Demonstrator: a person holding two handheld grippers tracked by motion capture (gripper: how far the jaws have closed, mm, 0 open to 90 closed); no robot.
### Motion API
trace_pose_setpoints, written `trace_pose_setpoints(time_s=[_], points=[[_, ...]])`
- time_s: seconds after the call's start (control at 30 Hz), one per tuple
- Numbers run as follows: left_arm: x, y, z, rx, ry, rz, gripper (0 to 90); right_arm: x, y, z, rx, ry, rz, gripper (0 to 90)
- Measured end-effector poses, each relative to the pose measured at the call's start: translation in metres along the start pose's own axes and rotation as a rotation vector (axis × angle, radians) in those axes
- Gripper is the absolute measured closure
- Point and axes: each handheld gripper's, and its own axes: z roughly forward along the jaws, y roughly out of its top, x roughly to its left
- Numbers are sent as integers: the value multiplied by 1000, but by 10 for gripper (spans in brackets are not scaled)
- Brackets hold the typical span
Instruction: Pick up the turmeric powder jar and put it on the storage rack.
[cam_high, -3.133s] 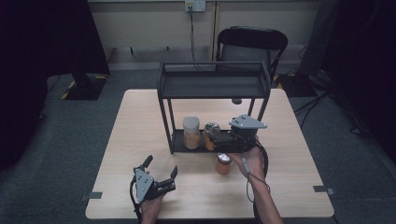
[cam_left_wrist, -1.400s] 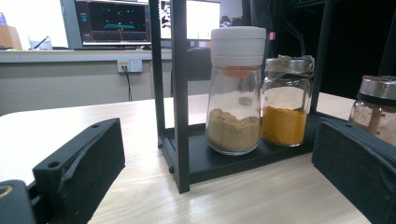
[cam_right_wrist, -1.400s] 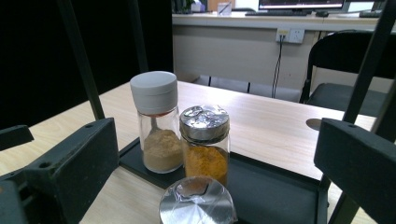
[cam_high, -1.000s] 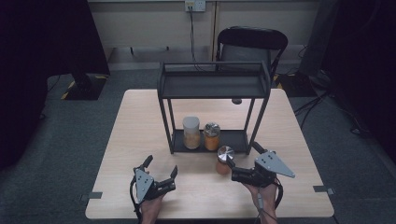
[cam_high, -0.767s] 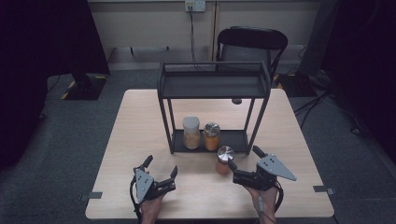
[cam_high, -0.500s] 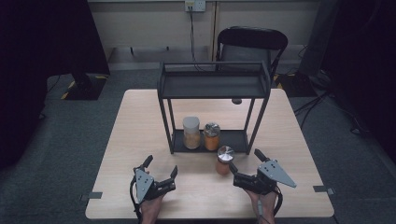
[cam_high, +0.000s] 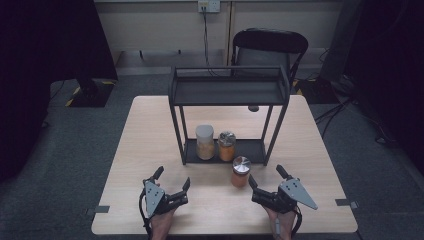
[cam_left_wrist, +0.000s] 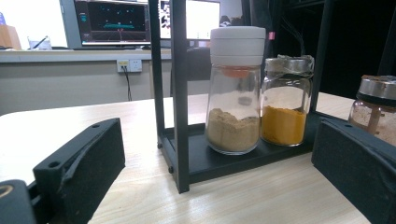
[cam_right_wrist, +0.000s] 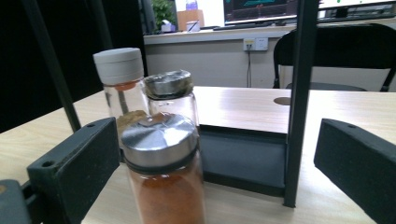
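Note:
A black two-level rack (cam_high: 227, 92) stands mid-table. On its lower shelf a white-lidded jar of tan powder (cam_high: 205, 142) (cam_left_wrist: 236, 93) (cam_right_wrist: 120, 84) stands beside a metal-lidded jar of yellow powder (cam_high: 226, 146) (cam_left_wrist: 286, 107) (cam_right_wrist: 170, 95). A third jar of orange-red powder with a metal lid (cam_high: 241, 171) (cam_right_wrist: 163, 172) (cam_left_wrist: 376, 107) stands on the table just in front of the rack. My left gripper (cam_high: 173, 176) (cam_left_wrist: 219, 144) rests open at the front left, holding nothing. My right gripper (cam_high: 265, 175) (cam_right_wrist: 219, 142) is open at the front right, close behind the orange-red jar and apart from it.
The wooden table (cam_high: 150, 130) has a small round hole (cam_high: 253, 108) behind the rack. A black folding chair (cam_high: 270, 45) stands at the far side. The rack's top shelf is bare. Dark floor surrounds the table.
My right gripper has drawn back from the rack's lower shelf, where it was by the yellow jar, to the table's front right. The left gripper has not moved.

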Motion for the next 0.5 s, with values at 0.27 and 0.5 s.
trace_pose_setpoints(time_s=[0.27, 0.5], points=[[0, 0, 0, -2, -2, -2, 21, 11, -21, 2, 0, -96, -65, 0], [0, 0, 0, -2, -1, -1, 21, 12, -38, 4, -11, -125, -64, 0]])
